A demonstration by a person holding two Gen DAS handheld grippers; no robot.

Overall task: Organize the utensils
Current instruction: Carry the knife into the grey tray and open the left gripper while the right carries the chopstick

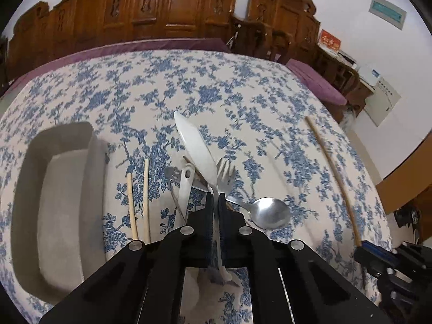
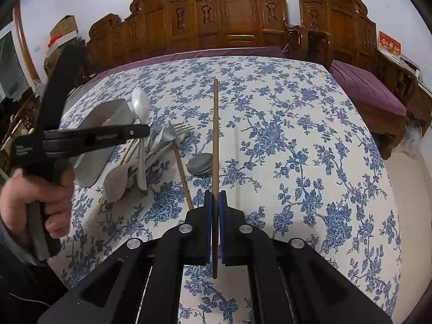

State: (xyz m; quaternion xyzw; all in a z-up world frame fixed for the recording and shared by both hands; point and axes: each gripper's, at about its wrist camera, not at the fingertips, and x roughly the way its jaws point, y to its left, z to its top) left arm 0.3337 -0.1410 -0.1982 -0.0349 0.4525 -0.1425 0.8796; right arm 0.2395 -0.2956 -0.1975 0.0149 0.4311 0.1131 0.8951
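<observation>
My left gripper point(image 1: 215, 197) is shut on a pale white spoon point(image 1: 193, 140), held tilted above a heap of cutlery. In the heap lie a metal fork point(image 1: 225, 172), a steel spoon point(image 1: 267, 213) and a white utensil with a holed handle point(image 1: 186, 183). A grey tray point(image 1: 97, 162) sits to the left, with two light chopsticks point(image 1: 145, 197) beside it. My right gripper point(image 2: 215, 197) is shut on a brown chopstick point(image 2: 215, 135) that points away over the floral tablecloth. In the right wrist view the left gripper point(image 2: 145, 131) hangs over the tray point(image 2: 91, 124) and heap.
Another brown chopstick point(image 2: 183, 178) lies on the cloth beside the steel spoon point(image 2: 199, 163). A person's hand point(image 2: 35, 197) grips the left tool. A carved wooden bench point(image 2: 237, 13) with purple cushions point(image 2: 370, 91) runs behind and right of the table.
</observation>
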